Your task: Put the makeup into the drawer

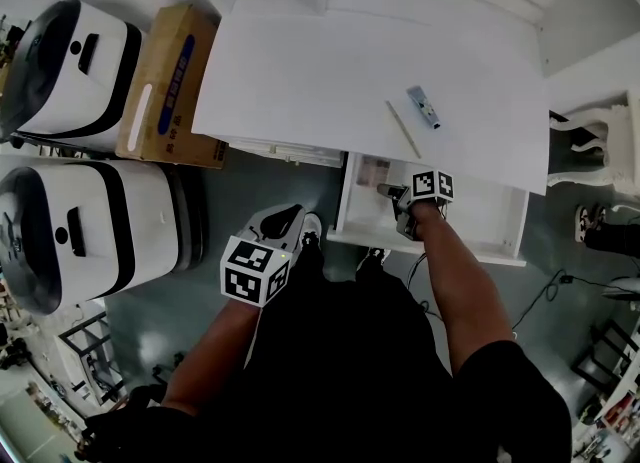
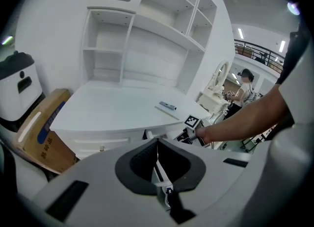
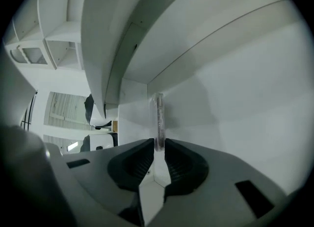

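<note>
Looking down from the head view: reaching the right gripper (image 1: 398,199) into the open drawer (image 1: 480,213) under the front edge of the white desk (image 1: 320,71), tips low inside the drawer's left half. Holding the left gripper (image 1: 290,215) well apart from it, out over the floor in front of the desk, touching nothing. Spotting a small blue-grey tube (image 1: 423,107) and a thin pale rod (image 1: 403,129) lying side by side on the desk, just behind the drawer. Noting a cardboard box (image 1: 170,86) leaning at the desk's left end.

Switching to the left gripper view: showing both jaws pressed together with nothing between them, pointing toward the desk, with the tube and rod on top and a bare forearm (image 2: 245,123) stretching in from the right.

Moving on to the right gripper view: pinching a slim clear makeup stick (image 3: 159,115) by its near end, jaws narrowly apart and clamped on it, the stick pointing straight ahead against the drawer's white inside, beneath the desk's overhang. Failing to make out whether its far end is touching the drawer.
</note>
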Demonstrator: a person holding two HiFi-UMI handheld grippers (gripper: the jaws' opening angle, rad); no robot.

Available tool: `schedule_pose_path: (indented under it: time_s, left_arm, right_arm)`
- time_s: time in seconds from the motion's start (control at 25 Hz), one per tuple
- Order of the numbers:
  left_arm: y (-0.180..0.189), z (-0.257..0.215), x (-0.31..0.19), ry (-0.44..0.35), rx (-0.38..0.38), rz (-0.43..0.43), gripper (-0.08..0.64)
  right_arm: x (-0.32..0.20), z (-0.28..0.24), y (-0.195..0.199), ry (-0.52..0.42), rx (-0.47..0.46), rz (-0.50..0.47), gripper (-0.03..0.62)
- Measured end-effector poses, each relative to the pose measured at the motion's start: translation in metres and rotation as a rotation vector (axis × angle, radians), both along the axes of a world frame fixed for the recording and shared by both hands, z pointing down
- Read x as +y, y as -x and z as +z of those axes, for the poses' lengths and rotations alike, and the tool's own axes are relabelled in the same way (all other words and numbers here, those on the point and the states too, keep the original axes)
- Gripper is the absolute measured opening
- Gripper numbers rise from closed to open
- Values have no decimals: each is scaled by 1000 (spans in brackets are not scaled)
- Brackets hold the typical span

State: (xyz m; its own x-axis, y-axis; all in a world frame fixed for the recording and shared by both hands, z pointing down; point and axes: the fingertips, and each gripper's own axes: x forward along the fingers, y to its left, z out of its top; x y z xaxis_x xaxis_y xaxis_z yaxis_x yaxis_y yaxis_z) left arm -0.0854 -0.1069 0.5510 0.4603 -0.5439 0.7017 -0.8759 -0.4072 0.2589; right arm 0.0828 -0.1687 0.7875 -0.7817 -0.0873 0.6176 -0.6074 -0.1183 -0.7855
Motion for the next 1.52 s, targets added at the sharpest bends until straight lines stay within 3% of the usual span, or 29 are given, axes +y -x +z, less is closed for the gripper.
schedule_pose_path:
  time_s: [0.4, 0.64, 0.96, 1.16, 1.36, 1.52]
  left_arm:
    - [-2, 0, 0, 6, 7, 23, 11]
    - [-7, -3, -6, -10, 19, 50, 11]
    - [-22, -8, -10, -29, 46, 120, 11]
    - [-30, -10, -10, -42, 54, 161, 11]
    - [-36, -14, -11, -59, 67, 182, 11]
    - [-42, -19, -17, -76, 90, 193, 11]
  right_arm:
    - [6, 14, -12, 5, 106, -2, 82]
    - [17, 13, -19, 25, 171, -44, 138]
    - [27, 10, -53, -31, 416, -177, 220]
    - [29, 4, -66, -127, 525, -270, 268]
    - [13, -33, -59, -258, 441, -112, 267]
    - [5, -95, -47, -357, 252, 73, 265]
